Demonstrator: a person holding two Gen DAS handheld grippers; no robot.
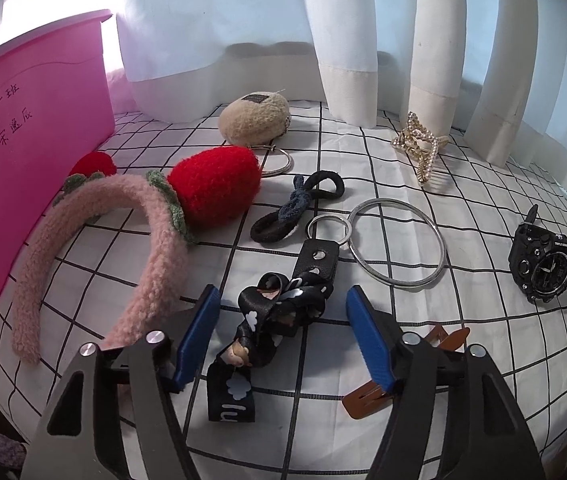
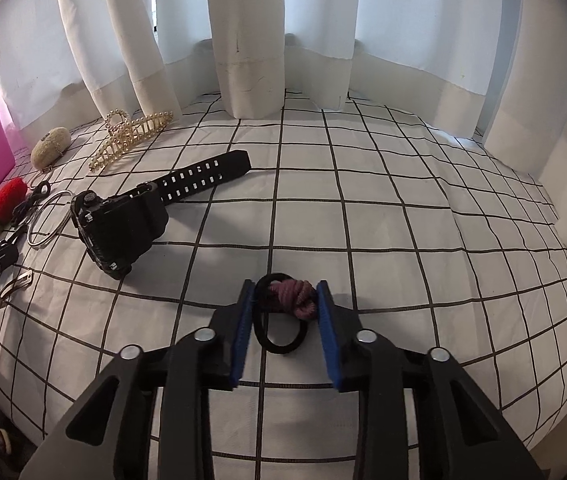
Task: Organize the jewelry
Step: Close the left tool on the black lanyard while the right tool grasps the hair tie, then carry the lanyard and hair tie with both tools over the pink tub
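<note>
In the left wrist view my left gripper (image 1: 281, 300) is open, its blue fingers on either side of a black patterned strap keychain (image 1: 279, 312) with a steel ring (image 1: 328, 227). Around it lie a big silver hoop (image 1: 397, 242), a black-and-navy hair tie (image 1: 297, 206), a pink plush headband with red strawberries (image 1: 155, 220), a beige plush keychain (image 1: 254, 119), a pearl claw clip (image 1: 419, 146), a black watch (image 1: 541, 264) and a brown hair clip (image 1: 367, 394). In the right wrist view my right gripper (image 2: 285, 294) is shut on a black hair tie with a mauve knot (image 2: 293, 298).
A pink plastic box (image 1: 31, 152) with handwriting stands at the far left. White curtains (image 2: 251, 40) hang along the back of the checked white sheet (image 2: 403, 240). The black watch (image 2: 123, 228) and pearl clip (image 2: 131, 136) lie left of the right gripper.
</note>
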